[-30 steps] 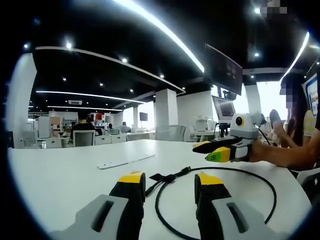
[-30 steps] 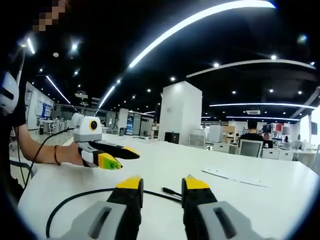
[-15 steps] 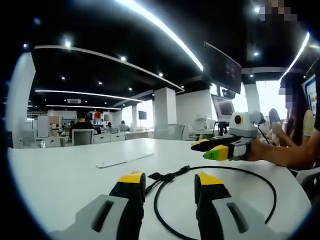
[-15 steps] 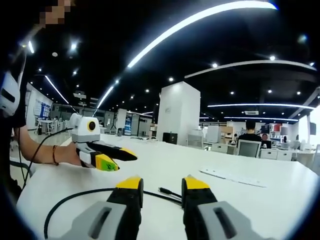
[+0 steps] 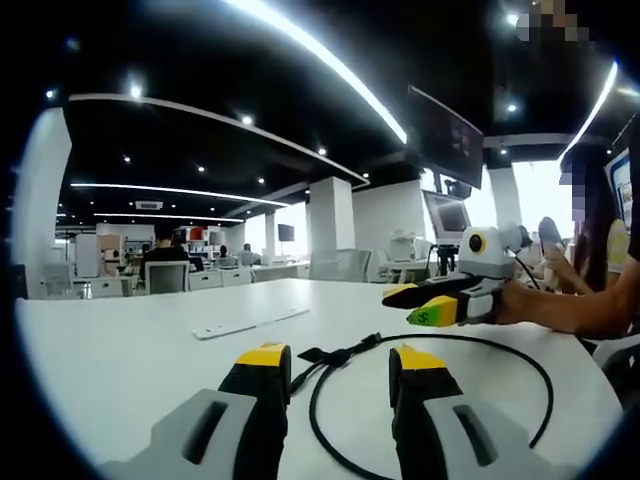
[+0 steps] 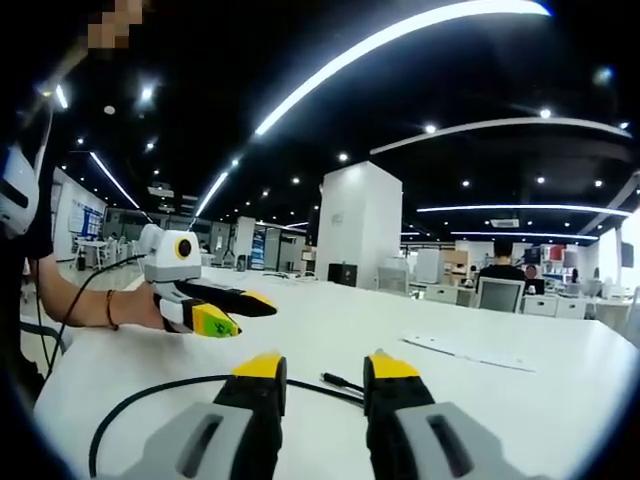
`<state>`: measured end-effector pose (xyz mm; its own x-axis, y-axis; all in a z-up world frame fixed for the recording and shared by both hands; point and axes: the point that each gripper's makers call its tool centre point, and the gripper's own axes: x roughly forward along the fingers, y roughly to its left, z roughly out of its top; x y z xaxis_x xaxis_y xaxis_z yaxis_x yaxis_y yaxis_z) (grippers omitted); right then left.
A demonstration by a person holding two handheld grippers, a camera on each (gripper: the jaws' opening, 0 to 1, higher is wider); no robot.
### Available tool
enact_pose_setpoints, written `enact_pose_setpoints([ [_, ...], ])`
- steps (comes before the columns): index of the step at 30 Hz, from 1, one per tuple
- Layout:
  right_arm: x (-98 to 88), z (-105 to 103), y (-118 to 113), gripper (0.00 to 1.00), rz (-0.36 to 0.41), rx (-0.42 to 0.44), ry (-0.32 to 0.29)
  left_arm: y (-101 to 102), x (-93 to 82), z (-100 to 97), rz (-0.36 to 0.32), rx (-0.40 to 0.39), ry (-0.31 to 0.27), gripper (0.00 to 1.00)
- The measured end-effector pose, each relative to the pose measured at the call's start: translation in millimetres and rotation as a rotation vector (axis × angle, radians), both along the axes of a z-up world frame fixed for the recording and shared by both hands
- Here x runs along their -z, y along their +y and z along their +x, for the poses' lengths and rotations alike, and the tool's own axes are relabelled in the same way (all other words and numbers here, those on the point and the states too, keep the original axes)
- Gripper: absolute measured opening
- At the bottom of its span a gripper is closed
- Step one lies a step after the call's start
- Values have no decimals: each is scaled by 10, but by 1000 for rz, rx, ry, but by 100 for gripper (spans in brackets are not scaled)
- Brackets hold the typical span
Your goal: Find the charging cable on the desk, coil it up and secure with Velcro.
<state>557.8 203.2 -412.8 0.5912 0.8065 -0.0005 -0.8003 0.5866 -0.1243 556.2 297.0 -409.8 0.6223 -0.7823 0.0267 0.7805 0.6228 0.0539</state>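
Left gripper view. Left gripper (image 5: 335,358): jaws apart, nothing between them, held low over the white desk (image 5: 120,350). To the left of the jaws and further out, a flat white strip (image 5: 250,322) lies on the desk. Just ahead of the jaw tips, a black Velcro strap (image 5: 322,354) sits on the charging cable (image 5: 455,341), near one end of it. From there the black cable runs right in a wide open loop, passing ahead of the right jaw, swinging out and curling back beneath it; it lies flat on the desk, uncoiled. Above the loop, to the right, the right gripper (image 5: 418,304) comes in from the edge, yellow tips parted, held by a hand (image 5: 520,302). Far behind, a seated person (image 5: 165,250) at other desks.

Right gripper view. Up and left of the jaws, the left gripper (image 6: 240,310) hovers over the desk (image 6: 520,400), tips apart, held by a hand (image 6: 135,312) with a dark wristband. The cable (image 6: 150,395) curves along the desk from the lower left and passes behind the jaws; its plug end (image 6: 338,381) shows in the gap between them, a little ahead. Right gripper (image 6: 326,368): jaws spread, holding nothing. Further right and ahead, the white strip (image 6: 470,355) lies flat.
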Motion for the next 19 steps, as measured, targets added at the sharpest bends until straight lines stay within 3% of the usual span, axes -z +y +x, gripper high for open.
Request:
enact_pose_setpoints([
  [19,-29,-25,4,32,6,-1,-5,4,10,-2,3,-2,1,40],
])
